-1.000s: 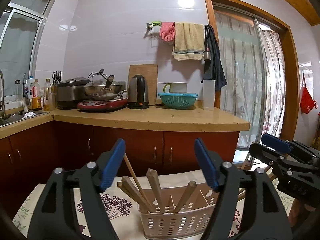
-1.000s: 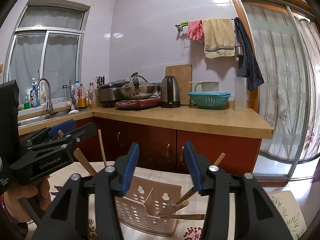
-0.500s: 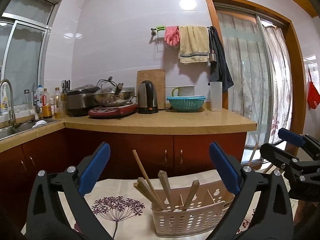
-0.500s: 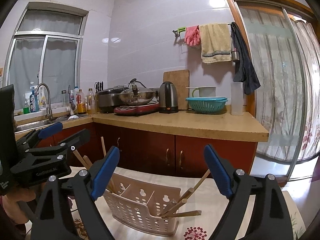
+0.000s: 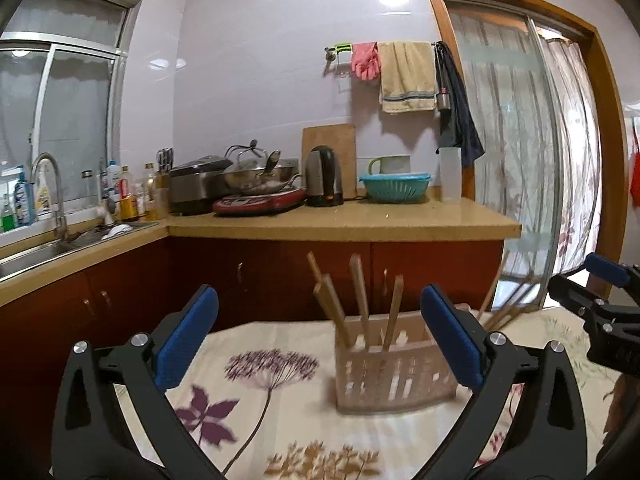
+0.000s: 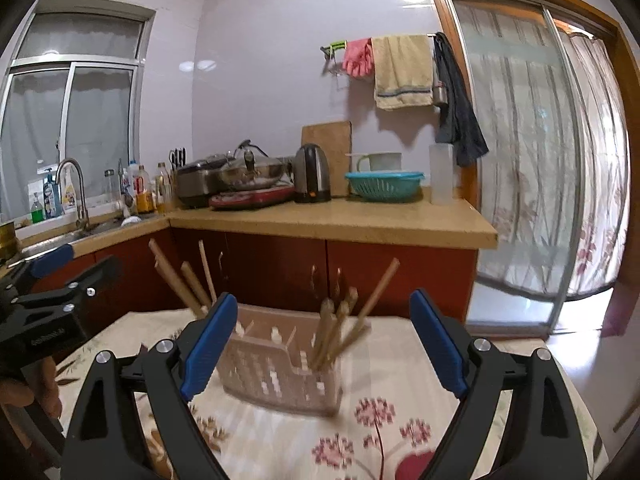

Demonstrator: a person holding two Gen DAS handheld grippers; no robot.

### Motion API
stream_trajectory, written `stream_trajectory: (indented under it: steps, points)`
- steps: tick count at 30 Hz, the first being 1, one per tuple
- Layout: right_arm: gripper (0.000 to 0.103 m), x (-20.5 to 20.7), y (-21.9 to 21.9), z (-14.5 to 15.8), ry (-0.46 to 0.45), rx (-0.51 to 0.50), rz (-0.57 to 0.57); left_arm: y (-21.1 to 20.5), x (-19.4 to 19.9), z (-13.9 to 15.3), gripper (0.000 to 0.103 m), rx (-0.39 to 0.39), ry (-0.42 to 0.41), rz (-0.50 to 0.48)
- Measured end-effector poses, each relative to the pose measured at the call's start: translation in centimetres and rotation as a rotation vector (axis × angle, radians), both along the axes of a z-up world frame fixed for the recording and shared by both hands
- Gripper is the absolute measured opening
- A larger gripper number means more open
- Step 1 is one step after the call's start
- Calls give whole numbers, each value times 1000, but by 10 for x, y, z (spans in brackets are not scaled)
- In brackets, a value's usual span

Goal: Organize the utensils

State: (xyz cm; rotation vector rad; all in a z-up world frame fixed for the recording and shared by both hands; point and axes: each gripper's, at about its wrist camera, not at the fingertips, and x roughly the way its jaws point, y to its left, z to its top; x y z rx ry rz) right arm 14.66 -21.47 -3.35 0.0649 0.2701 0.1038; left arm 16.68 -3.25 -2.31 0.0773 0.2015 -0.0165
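A pale plastic slotted utensil basket (image 5: 394,374) stands upright on the floral tablecloth (image 5: 280,420). Wooden chopsticks (image 5: 362,300) stick up out of its compartments. It also shows in the right wrist view (image 6: 280,368), with chopsticks at its left end (image 6: 180,276) and at its right end (image 6: 340,328). My left gripper (image 5: 320,340) is open and empty, back from the basket. My right gripper (image 6: 324,344) is open and empty, with the basket between its fingers further off. Each gripper shows at the edge of the other's view.
Behind the table runs a kitchen counter (image 5: 344,222) with a kettle (image 5: 324,176), a wok on a red cooker (image 5: 260,184) and a teal colander (image 5: 394,186). A sink (image 5: 32,248) is at the left. A curtained sliding door (image 5: 528,168) is at the right.
Both grippers opened wide and then pulled back and up from the basket. The basket now looks smaller and stands free on the cloth.
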Motion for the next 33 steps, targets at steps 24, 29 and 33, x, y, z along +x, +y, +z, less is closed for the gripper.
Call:
stream_trajectory:
  steps: [24,29,33]
  points:
    - [86,-139,-3,13,-5,-1,-37,13,-160,8,99,-28,-1,56]
    - [86,-147,-6,15,-17,3,-45,11,-169,10,99,-35,-7,43]
    - [86,-148,-8,14,-22,3,-47,10,-173,12,99,-34,-18,39]
